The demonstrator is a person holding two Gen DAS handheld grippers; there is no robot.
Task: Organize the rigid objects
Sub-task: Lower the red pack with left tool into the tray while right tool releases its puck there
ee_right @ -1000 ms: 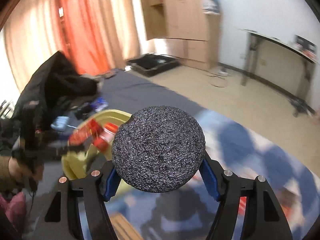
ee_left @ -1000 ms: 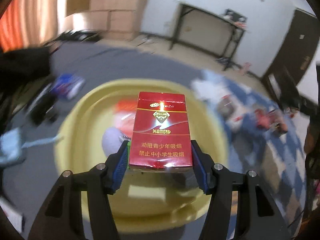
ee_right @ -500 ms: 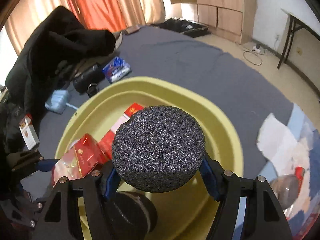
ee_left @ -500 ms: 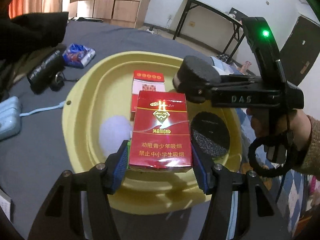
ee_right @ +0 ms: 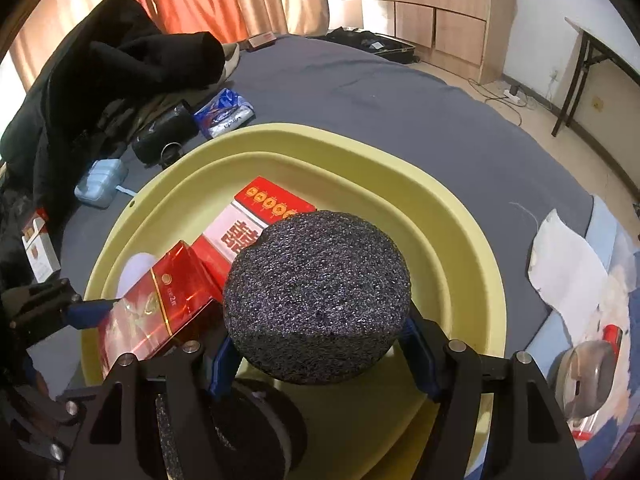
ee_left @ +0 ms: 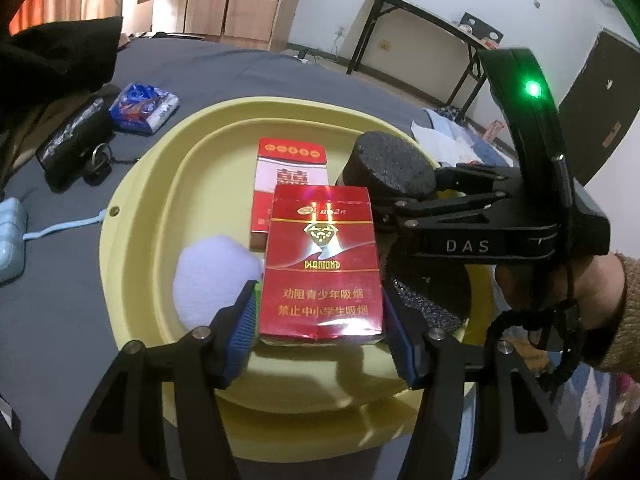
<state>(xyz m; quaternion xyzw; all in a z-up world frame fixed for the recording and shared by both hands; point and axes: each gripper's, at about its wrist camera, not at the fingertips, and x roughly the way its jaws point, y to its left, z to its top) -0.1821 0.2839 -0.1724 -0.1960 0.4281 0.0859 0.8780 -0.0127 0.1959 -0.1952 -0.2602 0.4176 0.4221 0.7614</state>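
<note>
Your left gripper (ee_left: 320, 336) clamps the red cigarette pack (ee_left: 320, 264) above the yellow basin (ee_left: 136, 208). Your right gripper (ee_right: 320, 354) grips the black foam disc (ee_right: 318, 304), beside that pack, over another disc (ee_right: 256, 420).

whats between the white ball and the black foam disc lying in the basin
The red cigarette pack held in the left gripper sits between them, clearest in the left wrist view.

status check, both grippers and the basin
Left hand-held gripper holds red pack. Right holds foam disc. Both over yellow basin; second pack beneath.
</note>
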